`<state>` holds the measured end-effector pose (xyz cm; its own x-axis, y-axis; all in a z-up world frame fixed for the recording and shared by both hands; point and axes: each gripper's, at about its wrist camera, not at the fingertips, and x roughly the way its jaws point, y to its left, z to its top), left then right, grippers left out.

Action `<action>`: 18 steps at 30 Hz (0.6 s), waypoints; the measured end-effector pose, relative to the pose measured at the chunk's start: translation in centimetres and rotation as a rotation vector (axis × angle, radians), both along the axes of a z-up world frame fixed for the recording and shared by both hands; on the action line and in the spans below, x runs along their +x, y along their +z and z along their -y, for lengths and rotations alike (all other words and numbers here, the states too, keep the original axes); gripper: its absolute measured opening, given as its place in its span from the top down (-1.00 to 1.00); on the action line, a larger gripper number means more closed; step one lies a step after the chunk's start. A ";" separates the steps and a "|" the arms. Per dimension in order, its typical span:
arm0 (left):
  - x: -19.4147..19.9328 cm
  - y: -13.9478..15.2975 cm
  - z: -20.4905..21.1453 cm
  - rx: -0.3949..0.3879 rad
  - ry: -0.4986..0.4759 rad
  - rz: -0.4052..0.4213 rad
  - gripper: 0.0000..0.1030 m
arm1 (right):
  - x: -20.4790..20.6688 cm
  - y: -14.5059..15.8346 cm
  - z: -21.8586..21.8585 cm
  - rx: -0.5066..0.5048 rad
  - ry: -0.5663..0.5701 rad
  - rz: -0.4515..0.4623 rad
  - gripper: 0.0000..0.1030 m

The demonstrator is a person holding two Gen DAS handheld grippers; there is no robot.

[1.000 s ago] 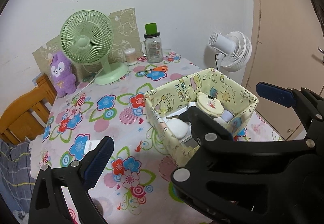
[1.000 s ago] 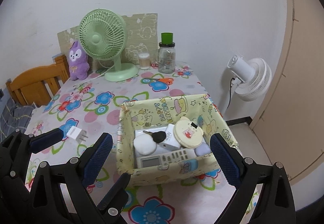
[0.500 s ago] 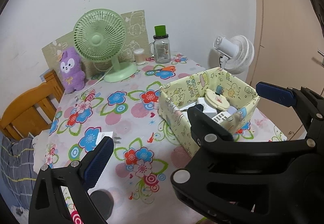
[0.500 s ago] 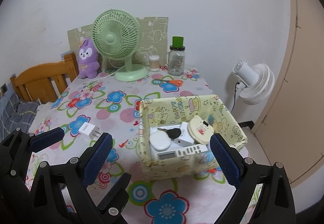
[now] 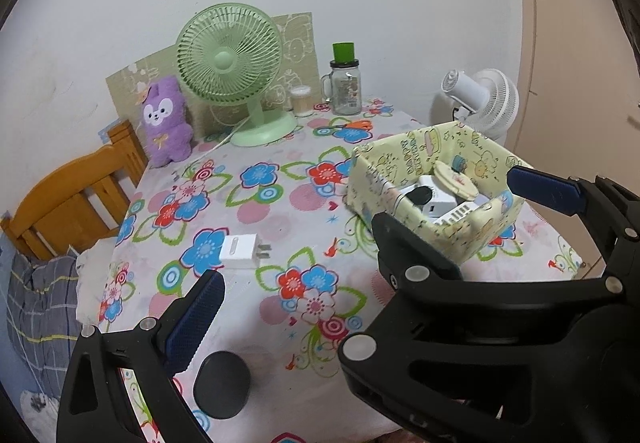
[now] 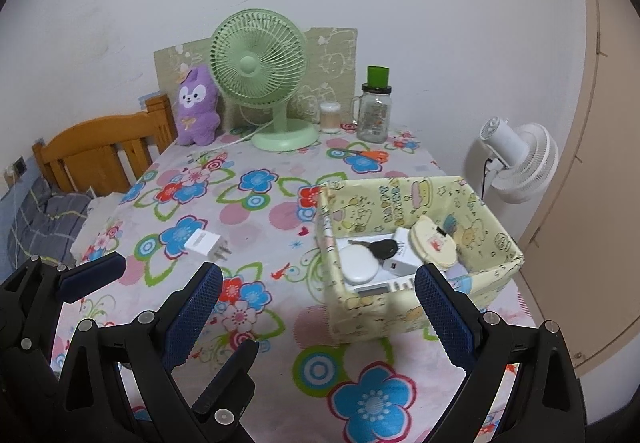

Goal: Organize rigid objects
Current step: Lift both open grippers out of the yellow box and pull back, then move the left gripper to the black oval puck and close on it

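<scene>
Left hand-held gripper (image 5: 360, 239) hovers spread, near charger (image 5: 242, 251).

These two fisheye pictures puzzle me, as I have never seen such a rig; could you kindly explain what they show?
A person holds a two-finger gripper in each hand, each with a camera that looks along its fingers. The left wrist view shows the left gripper open and empty. The right wrist view shows the right gripper, also open and empty. Both look down on a table with a flowered cloth. On it lie a white plug adapter and a black disc. A yellow fabric box already holds a key, a remote and other small things. A green fan stands behind.
</scene>
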<state>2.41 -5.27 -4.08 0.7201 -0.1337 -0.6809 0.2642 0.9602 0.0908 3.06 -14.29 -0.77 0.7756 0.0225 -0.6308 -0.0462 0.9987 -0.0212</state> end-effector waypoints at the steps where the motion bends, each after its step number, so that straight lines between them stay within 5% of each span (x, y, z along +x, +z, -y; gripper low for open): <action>1: -0.1 -0.2 -0.2 0.000 0.005 0.001 -0.96 | -0.1 -0.1 -0.2 -0.001 0.001 0.002 -0.91; 18: 0.0 -4.3 -3.9 -0.010 0.074 -0.082 -0.97 | 0.6 -4.4 -3.9 0.000 0.042 -0.061 -0.91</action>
